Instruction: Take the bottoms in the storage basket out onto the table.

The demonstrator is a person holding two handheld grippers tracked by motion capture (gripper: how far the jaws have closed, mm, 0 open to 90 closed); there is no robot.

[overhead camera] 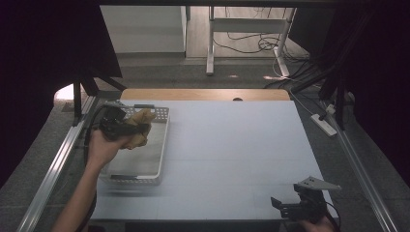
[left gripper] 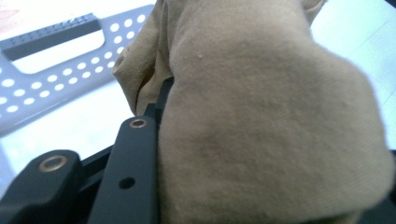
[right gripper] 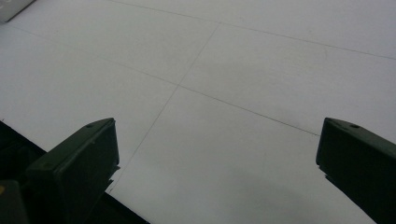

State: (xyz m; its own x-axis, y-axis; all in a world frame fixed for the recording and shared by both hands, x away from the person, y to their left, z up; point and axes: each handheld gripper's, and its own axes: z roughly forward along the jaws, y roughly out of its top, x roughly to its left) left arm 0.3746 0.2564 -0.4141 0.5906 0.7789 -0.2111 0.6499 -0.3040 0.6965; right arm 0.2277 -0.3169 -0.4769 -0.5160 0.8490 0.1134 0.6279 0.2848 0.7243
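White tabletop [overhead camera: 232, 154] ran under dim light, dark curtains at both sides. Your left tool [overhead camera: 113, 126], at the left of the high view, was clamped on a tan cloth [overhead camera: 140, 126], holding it bunched just above the perforated white tray [overhead camera: 162, 145]. By my reading the pickup was done, and carrying it out and setting it down were still to come. Your right tool [overhead camera: 295, 205] waited at the lower right, jaws spread with nothing between them. Left gripper view showed cloth [left gripper: 261, 126] folded over one jaw and the tray's handle slot [left gripper: 56, 51] at its upper left; right gripper view gave bare tabletop [right gripper: 224, 93].
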